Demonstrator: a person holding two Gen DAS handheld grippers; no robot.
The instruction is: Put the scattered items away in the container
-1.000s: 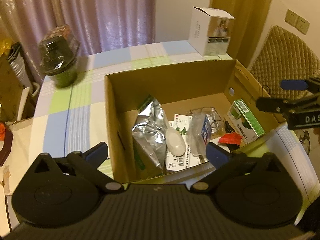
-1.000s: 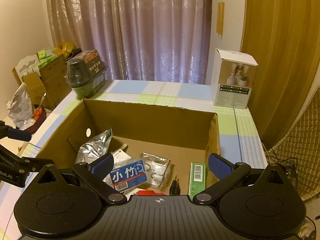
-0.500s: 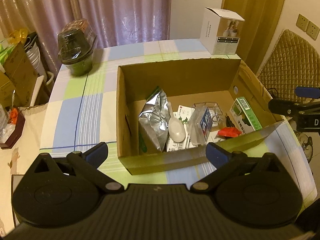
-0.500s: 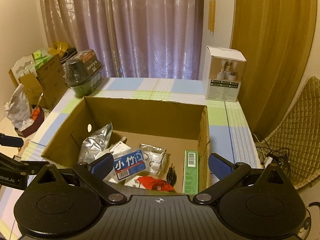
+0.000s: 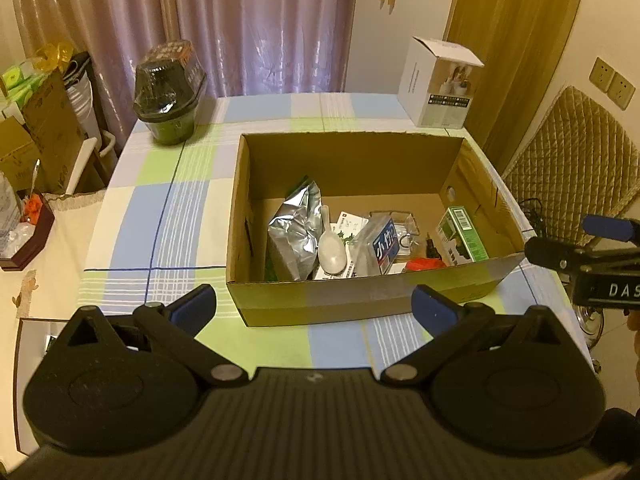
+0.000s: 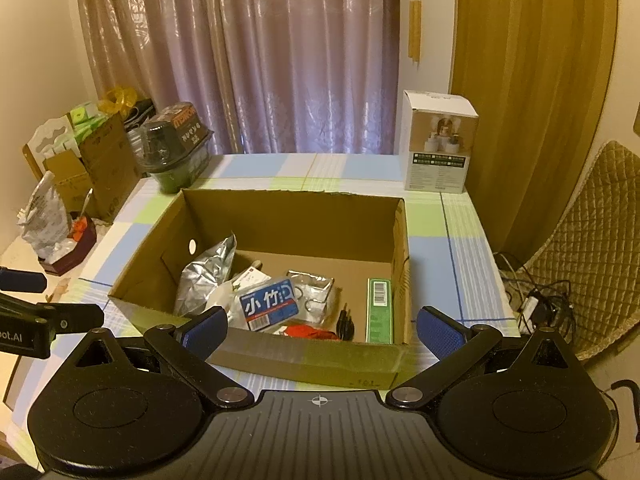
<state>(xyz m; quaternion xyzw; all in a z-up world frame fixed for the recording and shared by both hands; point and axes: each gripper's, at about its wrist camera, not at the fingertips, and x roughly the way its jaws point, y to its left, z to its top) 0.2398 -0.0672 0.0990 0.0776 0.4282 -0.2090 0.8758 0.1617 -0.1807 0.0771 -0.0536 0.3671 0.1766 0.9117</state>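
Corrugated cardboard box (image 5: 360, 300), rectangular and open-topped, resting on a checked tablecloth (image 5: 160, 216) of pale blue, green and cream squares. Inside, toward 9 o'clock of the box floor, a crinkled silver foil pouch (image 5: 298, 232) standing tilted; just beside it at 3 o'clock a white plastic scoop (image 5: 331, 250), rounded bowl down. Toward the middle, a clear-wrapped pack with a blue label (image 5: 382, 246), touching a transparent hard-plastic case (image 5: 404, 224) behind it; a flat white printed carton (image 5: 352, 222) lying partly under these. Against the wall at 3 o'clock, a slim green carton (image 5: 462, 236) with a barcode, leaning on the cardboard; a red crumpled wrapper (image 5: 424, 265) and small black plugs (image 6: 347, 322) near the front wall. Outside the box: a dark faceted jar with glossy clear lid (image 5: 170, 92) at 11 o'clock on the cloth, a tall white matte carton (image 5: 436, 84) at 1 o'clock, pleated mauve curtains behind, a quilted tan chair back (image 5: 576, 168) at 3 o'clock. Left gripper (image 5: 314, 306) spread wide, blue ribbed pads apart, holding nothing, hanging over the near table edge. Right gripper (image 6: 322, 326) likewise spread wide and empty, before the front wall of the box. Compared with a second ago, both drawn back and higher: box now seen whole with cloth showing in front of it, contents unchanged.
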